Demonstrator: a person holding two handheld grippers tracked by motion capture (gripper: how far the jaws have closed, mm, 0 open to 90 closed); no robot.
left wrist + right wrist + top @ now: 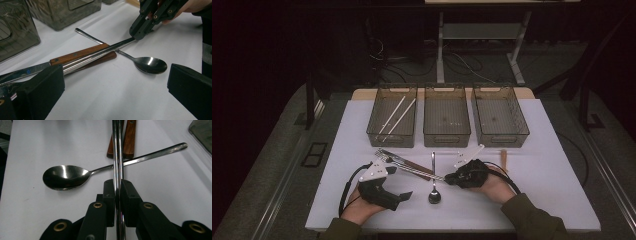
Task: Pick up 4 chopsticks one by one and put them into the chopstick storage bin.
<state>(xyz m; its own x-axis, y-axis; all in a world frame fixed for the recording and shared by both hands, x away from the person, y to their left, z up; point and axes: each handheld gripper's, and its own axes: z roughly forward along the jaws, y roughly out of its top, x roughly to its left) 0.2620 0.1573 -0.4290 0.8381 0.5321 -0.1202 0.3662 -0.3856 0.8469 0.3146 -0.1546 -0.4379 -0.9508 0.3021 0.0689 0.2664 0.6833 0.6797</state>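
My right gripper [447,177] [117,192] is shut on the near ends of two thin steel chopsticks [117,150] [100,53], which lie low across a steel spoon's handle. The spoon [434,194] [65,176] [150,65] rests on the white table, bowl toward me. Beside the chopsticks lie wood-handled knives [77,55] [130,137] [414,170]. My left gripper [404,196] [116,92] stands open near the table's front left, nothing between its jaws, pointing at the spoon and at the right gripper [140,32].
Three clear bins stand in a row at the back: the left one [377,131] holds white chopsticks [396,114], the middle [447,135] and right [501,137] ones look bare. A white utensil [469,155] and a small wooden piece [503,159] lie before the bins.
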